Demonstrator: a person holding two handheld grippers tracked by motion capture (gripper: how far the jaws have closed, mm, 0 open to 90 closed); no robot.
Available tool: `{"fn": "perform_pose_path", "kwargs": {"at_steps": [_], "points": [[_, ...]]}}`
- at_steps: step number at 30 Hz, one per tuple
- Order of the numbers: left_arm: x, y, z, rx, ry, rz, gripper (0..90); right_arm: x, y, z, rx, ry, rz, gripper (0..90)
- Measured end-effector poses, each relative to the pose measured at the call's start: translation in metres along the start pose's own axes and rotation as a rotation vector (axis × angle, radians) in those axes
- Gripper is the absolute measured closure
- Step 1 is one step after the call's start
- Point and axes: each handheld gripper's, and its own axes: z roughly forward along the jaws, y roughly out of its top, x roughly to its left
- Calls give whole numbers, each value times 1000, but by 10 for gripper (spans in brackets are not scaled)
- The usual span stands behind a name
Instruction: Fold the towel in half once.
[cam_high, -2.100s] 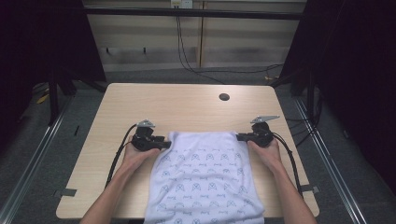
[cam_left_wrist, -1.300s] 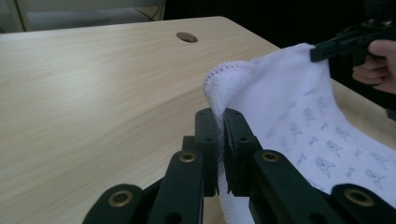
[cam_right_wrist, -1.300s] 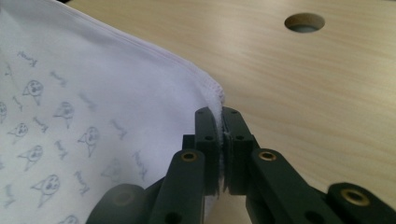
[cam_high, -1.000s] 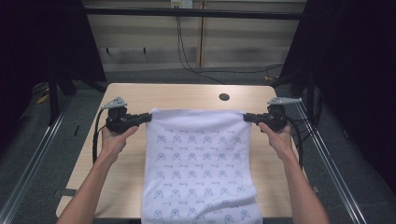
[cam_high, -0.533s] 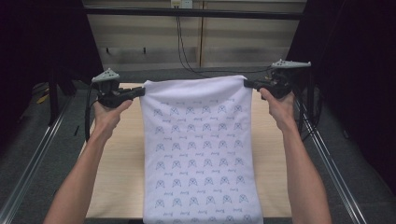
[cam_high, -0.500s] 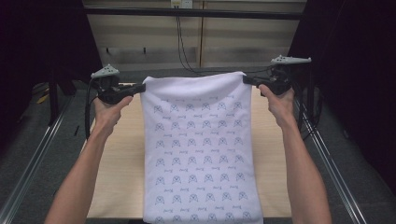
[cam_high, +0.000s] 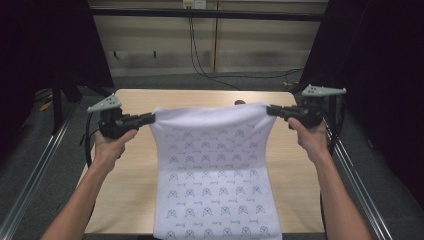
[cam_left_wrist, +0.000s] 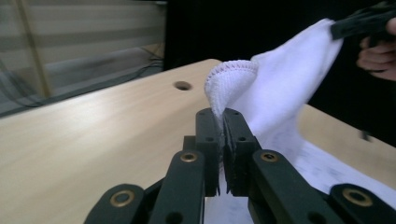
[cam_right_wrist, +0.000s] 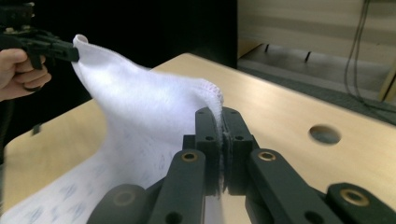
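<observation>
A white towel (cam_high: 215, 170) with a small blue printed pattern hangs stretched between my two grippers above the wooden table (cam_high: 125, 175). My left gripper (cam_high: 151, 118) is shut on the towel's top left corner (cam_left_wrist: 233, 74). My right gripper (cam_high: 269, 109) is shut on its top right corner (cam_right_wrist: 205, 91). The towel's lower part lies on the table and runs past the near edge. In the left gripper view the other gripper (cam_left_wrist: 362, 21) holds the far corner; in the right gripper view the left gripper (cam_right_wrist: 46, 44) does the same.
A round hole (cam_high: 240, 103) sits in the tabletop near the far edge, just behind the towel's top edge. Metal rails (cam_high: 35, 180) run along both sides of the table. Cables (cam_high: 220, 75) lie on the floor beyond.
Both grippers lifted the towel's top edge from the table and carried it away from the person, then came down and back a little. The towel has stayed gripped throughout.
</observation>
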Motion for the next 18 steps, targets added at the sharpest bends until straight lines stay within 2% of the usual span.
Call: {"fn": "perform_pose_path", "kwargs": {"at_steps": [2, 3, 5, 6, 8, 9, 10, 11, 12, 13, 14, 16, 17, 18], "points": [[-16, -9, -9, 6, -29, 40, 865, 12, -11, -11, 7, 21, -14, 870], [-25, -13, -13, 6, -57, 52, 865, 20, -16, -17, 11, 26, -26, 870], [-42, -21, -23, 25, -92, 67, 864, 35, -26, -30, 5, 62, -41, 870], [-50, -26, -27, 28, -108, 62, 864, 41, -33, -36, 11, 57, -42, 870], [-64, -43, -33, 40, -139, 35, 864, 52, -48, -46, 16, 72, -27, 871], [-73, -66, -37, 78, -125, 9, 863, 65, -67, -53, 46, 73, -23, 870], [-73, -66, -37, 78, -125, 9, 863, 65, -67, -53, 46, 73, -23, 870], [-74, -78, -36, 99, -139, -32, 863, 70, -77, -56, 69, 79, -15, 871], [-75, -89, -35, 126, -137, -54, 863, 74, -88, -58, 96, 73, -9, 870], [-76, -99, -34, 145, -129, -70, 863, 80, -110, -60, 157, 78, 26, 871], [-77, -107, -33, 173, -145, -86, 863, 80, -110, -60, 157, 78, 26, 871], [-82, -120, -29, 249, -156, -84, 863, 83, -132, -58, 235, 66, 60, 870], [-83, -126, -26, 275, -163, -107, 863, 86, -150, -55, 300, 63, 93, 871], [-85, -133, -22, 297, -165, -110, 863, 86, -150, -55, 300, 63, 93, 871]]}}
